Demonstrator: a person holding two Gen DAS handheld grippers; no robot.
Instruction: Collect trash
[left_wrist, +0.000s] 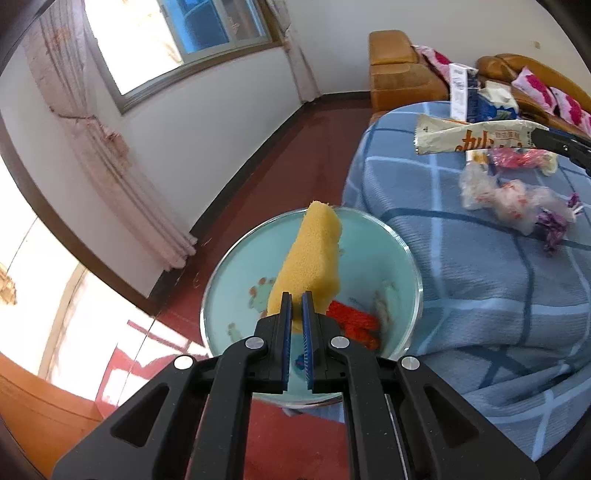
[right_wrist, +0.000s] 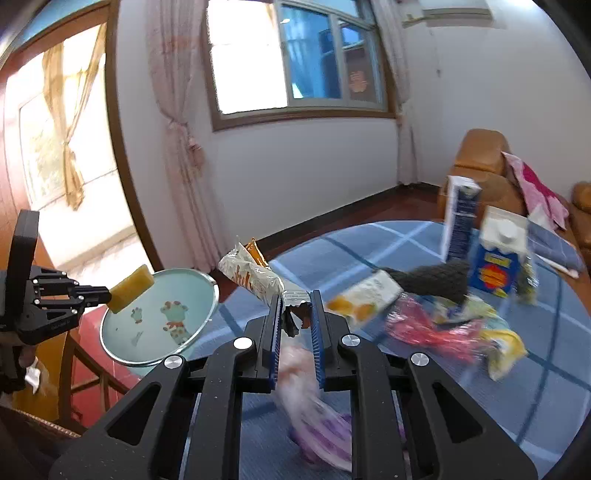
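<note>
Cartons (right_wrist: 480, 240) and wrappers (right_wrist: 424, 325) beyond right gripper (right_wrist: 295, 306)

Yellow sponge (left_wrist: 312, 258), pale turquoise plate (left_wrist: 369, 236) with cartoon prints, blue checked tablecloth (left_wrist: 461, 280), purple wrapper (left_wrist: 554, 227)

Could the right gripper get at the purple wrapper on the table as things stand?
Probably not yet: the right gripper has its jaws closed on a white snack wrapper, so it is occupied. The purple wrapper itself lies uncovered on the blue cloth.

yellow sponge (left_wrist: 310, 258) over bin (left_wrist: 240, 280), wrapper (right_wrist: 255, 278) lifted
</note>
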